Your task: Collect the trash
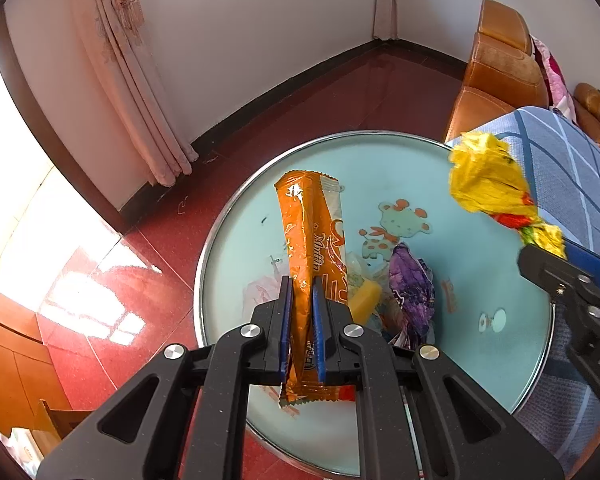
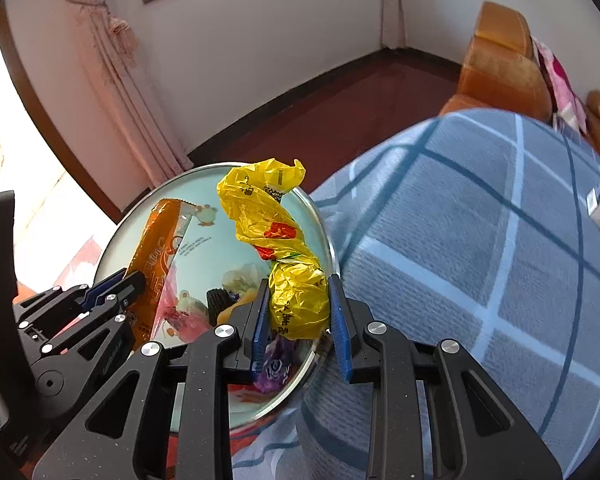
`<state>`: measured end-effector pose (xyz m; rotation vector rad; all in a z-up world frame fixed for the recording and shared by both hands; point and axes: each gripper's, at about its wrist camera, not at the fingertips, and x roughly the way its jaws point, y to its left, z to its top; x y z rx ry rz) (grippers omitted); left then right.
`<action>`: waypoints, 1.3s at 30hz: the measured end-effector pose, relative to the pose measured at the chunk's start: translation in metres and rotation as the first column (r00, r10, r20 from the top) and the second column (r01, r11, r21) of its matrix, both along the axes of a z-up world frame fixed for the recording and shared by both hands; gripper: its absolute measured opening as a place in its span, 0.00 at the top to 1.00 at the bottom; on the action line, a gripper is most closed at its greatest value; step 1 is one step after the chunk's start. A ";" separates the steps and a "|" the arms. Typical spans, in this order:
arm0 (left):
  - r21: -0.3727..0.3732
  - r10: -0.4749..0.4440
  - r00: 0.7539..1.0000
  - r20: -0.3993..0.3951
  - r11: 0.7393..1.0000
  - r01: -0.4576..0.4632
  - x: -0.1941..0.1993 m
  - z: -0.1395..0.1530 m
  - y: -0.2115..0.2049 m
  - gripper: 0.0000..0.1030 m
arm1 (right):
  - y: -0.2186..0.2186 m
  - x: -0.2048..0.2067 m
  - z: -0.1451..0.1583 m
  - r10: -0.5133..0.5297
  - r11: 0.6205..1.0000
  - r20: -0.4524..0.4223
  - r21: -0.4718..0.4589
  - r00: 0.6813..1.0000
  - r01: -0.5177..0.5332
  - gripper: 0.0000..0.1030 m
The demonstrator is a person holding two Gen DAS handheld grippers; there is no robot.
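Note:
My left gripper [image 1: 302,292] is shut on a long orange snack wrapper [image 1: 310,224], which stands up above the round glass table [image 1: 500,264]. The same wrapper [image 2: 158,240] and left gripper [image 2: 130,280] show at the left of the right wrist view. My right gripper [image 2: 298,296] is shut on a crumpled yellow plastic bag [image 2: 296,300], held over the table's right edge. In the left wrist view that bag [image 1: 488,180] hangs at the right, with the right gripper [image 1: 556,256] below it. On the table lie a purple wrapper [image 1: 412,288], a yellow piece [image 1: 366,298] and pale scraps [image 1: 260,292].
The table [image 2: 204,236] has a pale blue top with cartoon stickers and a metal rim. A blue checked cushion or bed cover [image 2: 480,260] lies right of it. An orange leather sofa [image 1: 496,76] stands behind. Red tiled floor [image 1: 140,280] and pink curtains [image 1: 128,80] lie to the left.

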<state>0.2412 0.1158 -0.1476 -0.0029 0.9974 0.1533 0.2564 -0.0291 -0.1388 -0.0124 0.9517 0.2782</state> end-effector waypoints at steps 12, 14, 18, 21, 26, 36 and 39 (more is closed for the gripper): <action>0.007 0.005 1.000 -0.004 1.000 -0.005 -0.001 0.000 -0.001 0.91 | -0.001 0.000 0.002 0.019 1.000 0.029 0.012 0.999 -0.019 0.63; 0.006 0.006 1.000 -0.006 1.000 -0.006 -0.002 -0.001 -0.002 0.91 | -0.006 -0.003 0.009 0.005 1.000 0.055 0.007 0.998 -0.005 0.63; 0.011 0.003 1.000 -0.013 1.000 -0.003 -0.001 -0.001 -0.005 0.91 | -0.013 -0.008 0.017 -0.021 1.000 0.088 -0.005 0.996 0.022 0.63; 0.009 0.000 0.999 -0.035 1.000 0.000 0.005 -0.003 -0.007 0.90 | -0.018 -0.011 0.018 -0.031 1.000 0.084 -0.001 0.996 0.031 0.63; 0.016 0.007 0.999 -0.031 1.000 -0.007 0.005 0.002 -0.006 0.86 | -0.019 -0.014 0.018 -0.041 0.999 0.073 0.003 0.997 0.041 0.63; 0.052 0.019 1.000 -0.007 0.998 -0.019 -0.007 0.012 -0.010 0.51 | -0.030 -0.023 0.026 -0.081 0.996 0.089 0.039 0.993 0.077 0.31; 0.081 0.051 0.999 0.007 0.995 -0.052 -0.014 0.018 -0.010 0.39 | -0.033 -0.024 0.026 -0.094 0.995 0.082 0.052 0.992 0.090 0.22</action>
